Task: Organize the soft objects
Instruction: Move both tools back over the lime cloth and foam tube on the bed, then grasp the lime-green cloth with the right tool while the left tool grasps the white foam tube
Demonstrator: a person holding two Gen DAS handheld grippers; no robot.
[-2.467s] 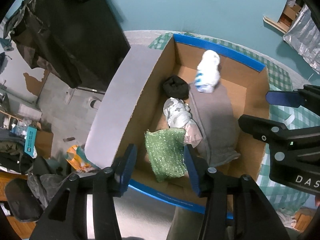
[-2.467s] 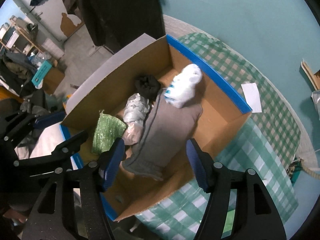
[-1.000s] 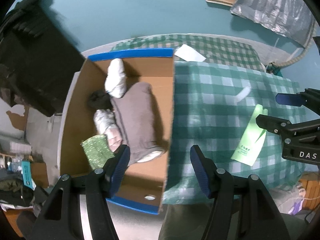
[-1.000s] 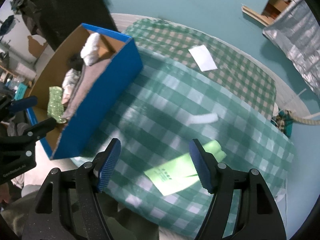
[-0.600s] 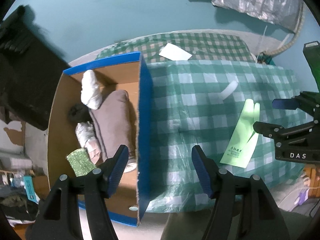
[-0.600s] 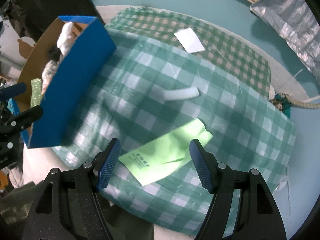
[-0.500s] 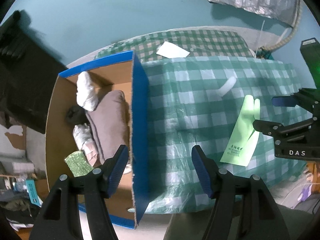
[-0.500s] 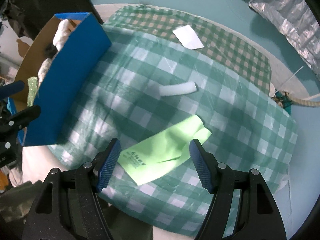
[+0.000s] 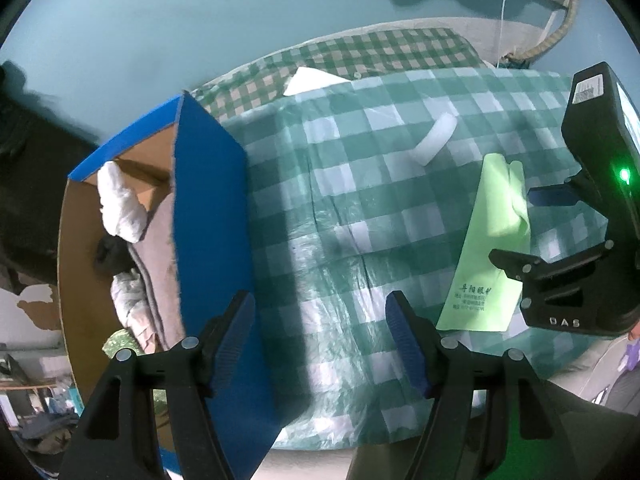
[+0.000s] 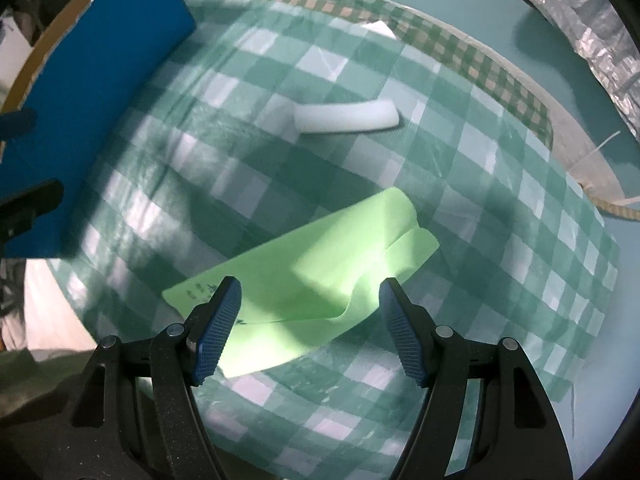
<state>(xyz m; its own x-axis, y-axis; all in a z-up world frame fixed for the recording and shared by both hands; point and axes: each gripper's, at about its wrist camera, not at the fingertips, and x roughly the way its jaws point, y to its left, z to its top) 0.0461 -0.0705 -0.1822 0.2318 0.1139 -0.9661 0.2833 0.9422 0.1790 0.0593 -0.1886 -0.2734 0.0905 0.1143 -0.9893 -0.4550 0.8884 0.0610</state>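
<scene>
A light green folded cloth (image 10: pixel 320 256) with printed lettering lies on the green checked tablecloth (image 10: pixel 480 168). My right gripper (image 10: pixel 310 288) hangs open just above it, pointing straight down, one pad over each side of the cloth and apart from it. A white foam roll (image 10: pixel 346 118) lies beyond. My left gripper (image 9: pixel 320 308) hovers over the table beside the blue cardboard box (image 9: pixel 208 220); its jaws are opening with nothing between them. The box holds a grey cloth (image 9: pixel 156 248), a white bundle (image 9: pixel 118 200) and other soft items. The left wrist view also shows the green cloth (image 9: pixel 492 232), the roll (image 9: pixel 436 140) and the right gripper (image 9: pixel 524 228).
A white paper slip (image 9: pixel 312 80) lies at the table's far edge. The box (image 10: pixel 100 80) stands along the table's left side. A silver foil sheet (image 10: pixel 592 28) and a rope (image 10: pixel 616 208) lie on the teal floor beyond the table.
Both grippers left the box, crossed to the table and came down. The green cloth has grown large beneath the right gripper. The left jaws have widened a little.
</scene>
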